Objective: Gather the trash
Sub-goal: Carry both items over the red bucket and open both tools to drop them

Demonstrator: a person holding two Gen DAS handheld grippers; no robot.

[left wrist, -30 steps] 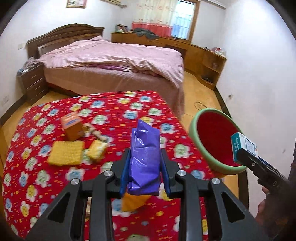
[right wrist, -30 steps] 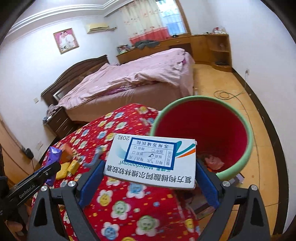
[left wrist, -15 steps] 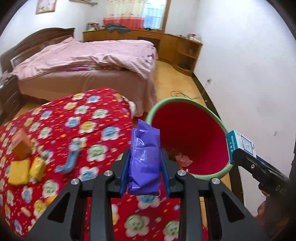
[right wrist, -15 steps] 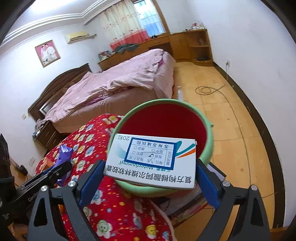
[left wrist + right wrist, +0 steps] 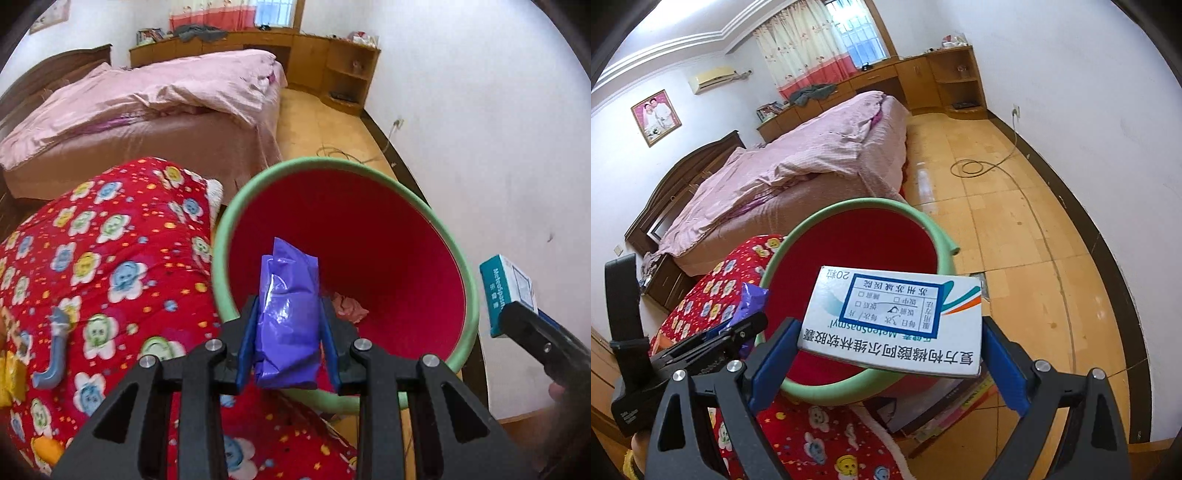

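My left gripper (image 5: 288,332) is shut on a purple plastic wrapper (image 5: 288,314) and holds it over the near rim of the red bin with a green rim (image 5: 388,258). Some pinkish trash (image 5: 349,306) lies in the bin's bottom. My right gripper (image 5: 886,343) is shut on a white and blue medicine box (image 5: 894,321), held above the bin (image 5: 849,243). The box also shows at the right edge of the left wrist view (image 5: 508,291). The left gripper with the wrapper (image 5: 750,302) shows at the left of the right wrist view.
A red flowered cloth covers the table (image 5: 110,266), which carries a grey-blue piece (image 5: 55,354) and yellow items (image 5: 11,376) at the left. A pink bed (image 5: 155,107) stands behind. A cable (image 5: 975,168) lies on the wooden floor. Books or papers (image 5: 945,402) lie under the bin.
Both grippers have swung right from the table toward the bin. The purple wrapper now hangs over the bin's opening, and the box is closer above the bin's rim.
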